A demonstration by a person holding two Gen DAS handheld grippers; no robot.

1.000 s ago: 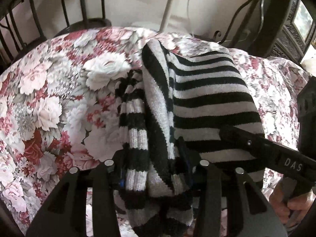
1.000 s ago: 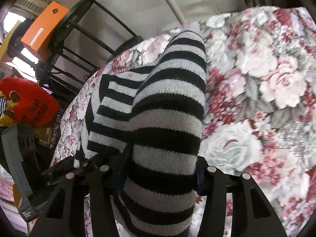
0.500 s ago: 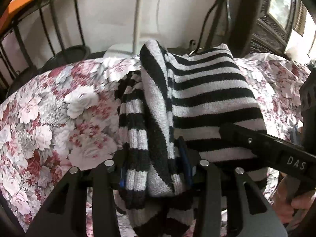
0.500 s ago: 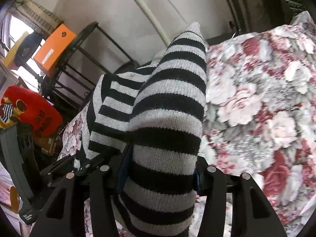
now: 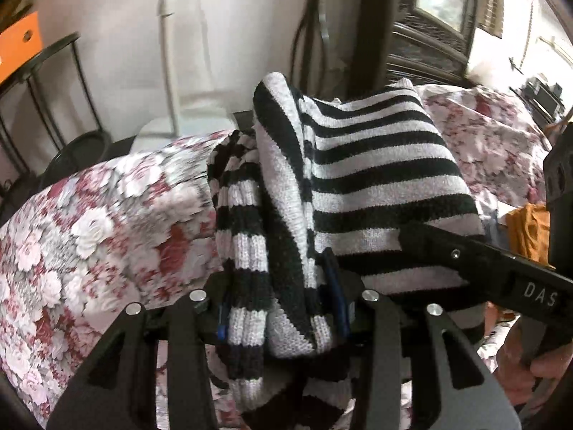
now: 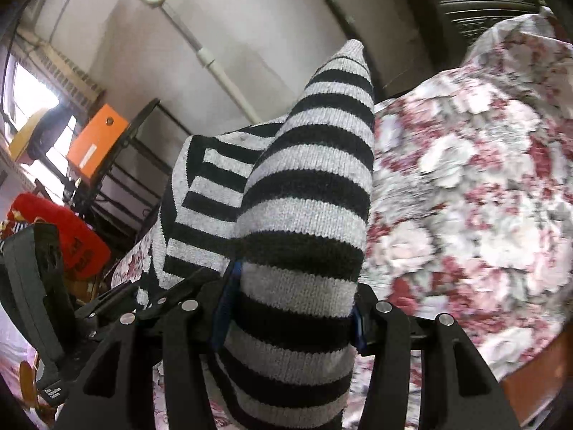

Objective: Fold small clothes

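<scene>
Above the floral bedspread [image 5: 107, 222], a black-and-white striped knit garment [image 5: 376, 165] hangs bunched between the two tools; the left gripper [image 5: 283, 308] is clenched on a thick gather of it, several folded layers of the knit packed between the blue-edged pads, with a ribbed striped band running down on the left of the bundle and loose cloth drooping below the fingers; the right gripper [image 6: 290, 308] is likewise closed around a rounded roll of the same striped cloth, which fills the whole gap between its pads and rises in front of it to a point; in the left wrist view the other tool crosses the lower right as a black bar lettered DAS, lying against the garment, with a hand [image 5: 530, 376] wrapped on its handle; in the right wrist view the other tool shows at lower left, beside the garment's flat striped panel; beyond the bed stand a black metal rack [image 6: 136, 179] bearing an orange box [image 6: 96, 147], a red cushion [image 6: 61, 233] and a white wall; the bedspread looks blurred in both views.
</scene>
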